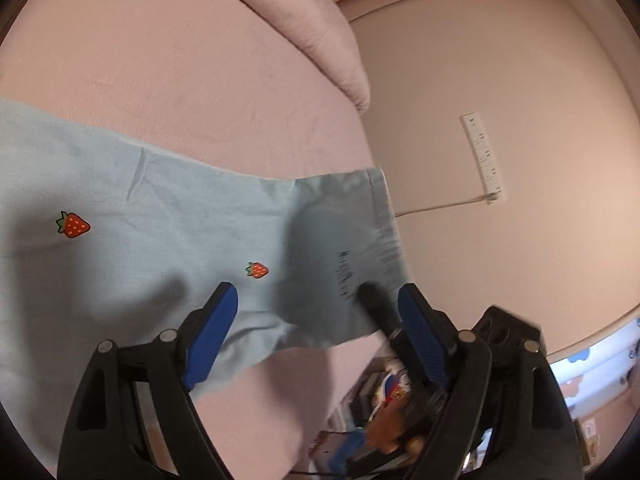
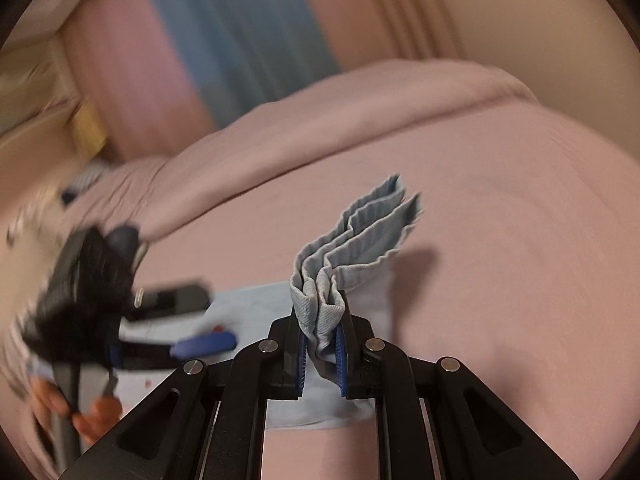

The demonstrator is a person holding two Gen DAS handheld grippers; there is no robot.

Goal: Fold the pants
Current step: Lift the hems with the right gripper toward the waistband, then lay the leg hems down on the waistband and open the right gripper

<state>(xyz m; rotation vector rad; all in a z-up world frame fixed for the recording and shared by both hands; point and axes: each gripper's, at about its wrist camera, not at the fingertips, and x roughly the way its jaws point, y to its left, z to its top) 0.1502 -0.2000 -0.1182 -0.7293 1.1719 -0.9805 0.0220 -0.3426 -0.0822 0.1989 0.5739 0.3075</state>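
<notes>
Left gripper: my jaws stand wide, nothing between the blue pads; I see them poised above the pale-blue cloth, not pressing on it. From the right wrist view the same gripper shows blurred at the left, a hand gripping its handle.

Right gripper: my jaws are drawn narrow, pinched on a bunched, ribbed band of the pants, whose folds stand up beyond the fingertips.

Pants, place: spread across the pink bed, one ribbed end reaching the mattress edge in the left wrist view; the end I hold on the right is lifted off the sheet, while the rest lies flat below it.

Strawberries on the cloth: two that I can count, one large at the left, one smaller just ahead of my left finger.

Bedding: one pink quilt heaped along the far side of the bed.

Wall: one white power strip, its cord trailing toward the bed.

Containers: below the bed edge I see blurred clutter; I cannot tell what holds it.
</notes>
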